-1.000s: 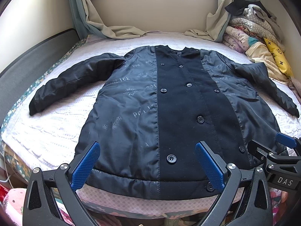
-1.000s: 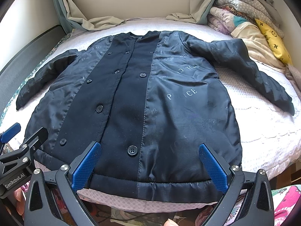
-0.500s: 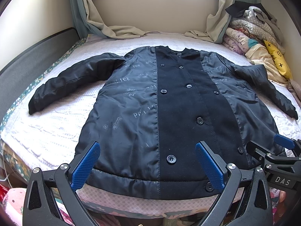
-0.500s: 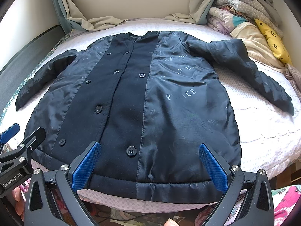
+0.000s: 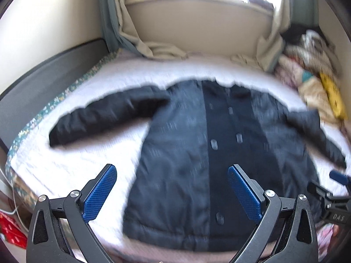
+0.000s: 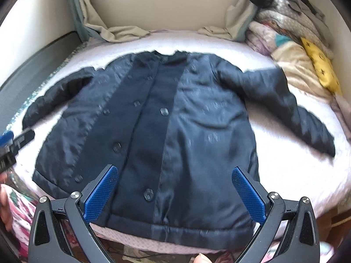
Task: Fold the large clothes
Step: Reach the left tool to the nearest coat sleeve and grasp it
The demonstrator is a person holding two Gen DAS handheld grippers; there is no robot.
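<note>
A large dark navy coat (image 5: 197, 153) with a black buttoned front panel lies flat, front up, on the white bed (image 5: 76, 160), sleeves spread to both sides. It also shows in the right wrist view (image 6: 175, 135). My left gripper (image 5: 172, 191) is open and empty, hovering over the coat's hem on its left half. My right gripper (image 6: 175, 194) is open and empty over the hem on the right half. Each gripper shows at the other view's edge, the right (image 5: 329, 195) and the left (image 6: 13, 144). Both views are motion-blurred.
A pile of folded bedding and clothes with a yellow cushion (image 6: 320, 70) sits at the bed's back right. Curtains (image 6: 114, 30) drape onto the bed below the window. A dark bed frame (image 5: 43, 76) runs along the left. The bed's front edge (image 6: 175, 245) lies just below the hem.
Both grippers have risen and tilted, so the coat sits lower and farther in both views. The left view has swung left. The coat has not moved. Both grippers stay open.
</note>
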